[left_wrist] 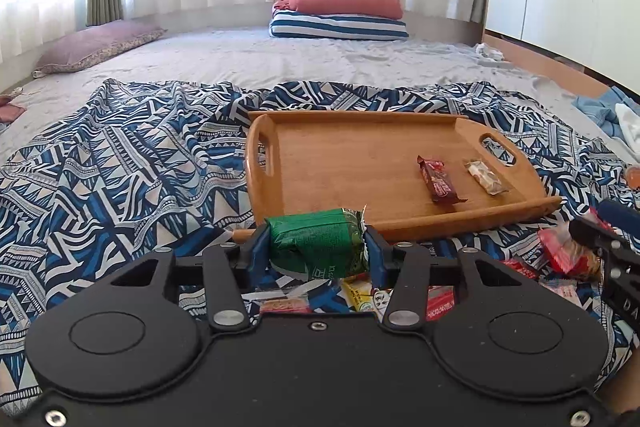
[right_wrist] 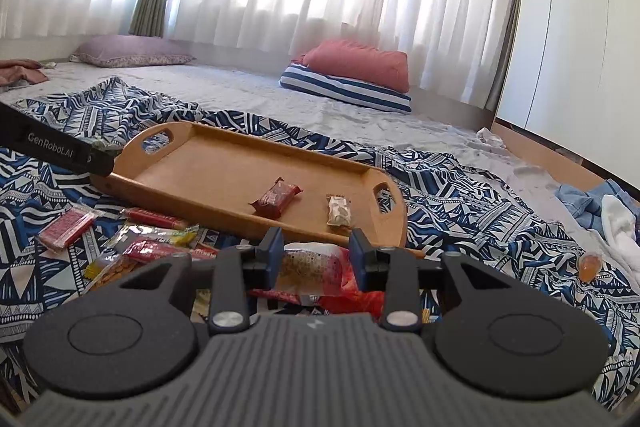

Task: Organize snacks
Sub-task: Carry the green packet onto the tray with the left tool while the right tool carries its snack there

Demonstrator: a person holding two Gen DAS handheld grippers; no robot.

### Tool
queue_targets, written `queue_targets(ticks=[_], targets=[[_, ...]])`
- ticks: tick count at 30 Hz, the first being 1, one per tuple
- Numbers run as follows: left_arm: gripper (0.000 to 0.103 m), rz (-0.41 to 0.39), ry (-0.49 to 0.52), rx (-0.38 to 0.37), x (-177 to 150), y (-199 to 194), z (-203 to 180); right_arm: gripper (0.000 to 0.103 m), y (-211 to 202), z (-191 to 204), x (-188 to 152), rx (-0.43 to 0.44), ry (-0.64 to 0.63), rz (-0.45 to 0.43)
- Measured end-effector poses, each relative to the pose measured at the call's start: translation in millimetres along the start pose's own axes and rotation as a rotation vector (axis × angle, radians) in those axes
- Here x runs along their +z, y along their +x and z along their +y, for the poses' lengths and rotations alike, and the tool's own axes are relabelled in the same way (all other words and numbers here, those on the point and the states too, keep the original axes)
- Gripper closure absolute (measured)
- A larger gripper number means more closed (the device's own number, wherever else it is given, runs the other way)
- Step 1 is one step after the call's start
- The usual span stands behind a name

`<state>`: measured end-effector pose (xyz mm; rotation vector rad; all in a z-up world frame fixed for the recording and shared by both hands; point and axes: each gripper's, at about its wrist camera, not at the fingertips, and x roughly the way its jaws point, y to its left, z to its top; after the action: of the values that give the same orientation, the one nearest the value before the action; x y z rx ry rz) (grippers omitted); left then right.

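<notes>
My left gripper [left_wrist: 318, 249] is shut on a green snack packet [left_wrist: 316, 243], held just in front of the near rim of the wooden tray [left_wrist: 340, 155]. On the tray lie a dark red bar [left_wrist: 439, 181] and a pale wrapped bar [left_wrist: 485, 177]. In the right wrist view my right gripper [right_wrist: 316, 259] is shut on a red and clear snack packet [right_wrist: 312, 265], lifted over a heap of loose snacks [right_wrist: 152, 251] near the tray [right_wrist: 224, 163]. The same red bar [right_wrist: 276, 197] and pale bar [right_wrist: 339, 211] show there. The right gripper [left_wrist: 600, 247] also appears at the left view's right edge.
A blue patterned cloth [left_wrist: 120, 163] covers the bed under the tray. Pillows and folded bedding [left_wrist: 340, 11] lie at the far side by the curtains. A small orange jelly cup [right_wrist: 590, 265] and crumpled blue and white clothes [right_wrist: 600, 207] lie to the right.
</notes>
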<state>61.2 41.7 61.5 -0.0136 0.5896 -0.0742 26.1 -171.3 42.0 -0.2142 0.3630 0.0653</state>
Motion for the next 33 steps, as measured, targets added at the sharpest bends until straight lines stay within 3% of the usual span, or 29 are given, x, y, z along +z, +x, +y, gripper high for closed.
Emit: queue_targets(ticks=[9, 17, 29, 30, 31, 33], targets=[[0.057, 0.005, -0.003, -0.035, 24.3, 17.1, -12.0, 0.064, 28.8, -23.7, 30.9, -0.015, 0.03, -0.03], [0.057, 0.044, 0.001, -0.054, 34.6, 48.7, -27.6, 0.064, 76.0, -42.0, 50.5, 0.04, 0.13, 0.024], [0.057, 0.114, -0.02, -0.072, 39.1, 103.8, -41.6, 0.064, 131.9, -25.8, 33.2, 0.129, 0.16, 0.125], [0.057, 0.118, -0.018, -0.072, 39.0, 106.8, -43.1, 0.065, 134.9, -25.5, 31.3, 0.13, 0.165, 0.131], [0.057, 0.122, -0.016, -0.073, 38.7, 109.2, -43.7, 0.076, 137.0, -25.6, 29.6, 0.123, 0.169, 0.135], [0.057, 0.128, -0.009, -0.077, 37.8, 113.0, -46.6, 0.077, 140.9, -28.2, 27.4, 0.131, 0.188, 0.147]])
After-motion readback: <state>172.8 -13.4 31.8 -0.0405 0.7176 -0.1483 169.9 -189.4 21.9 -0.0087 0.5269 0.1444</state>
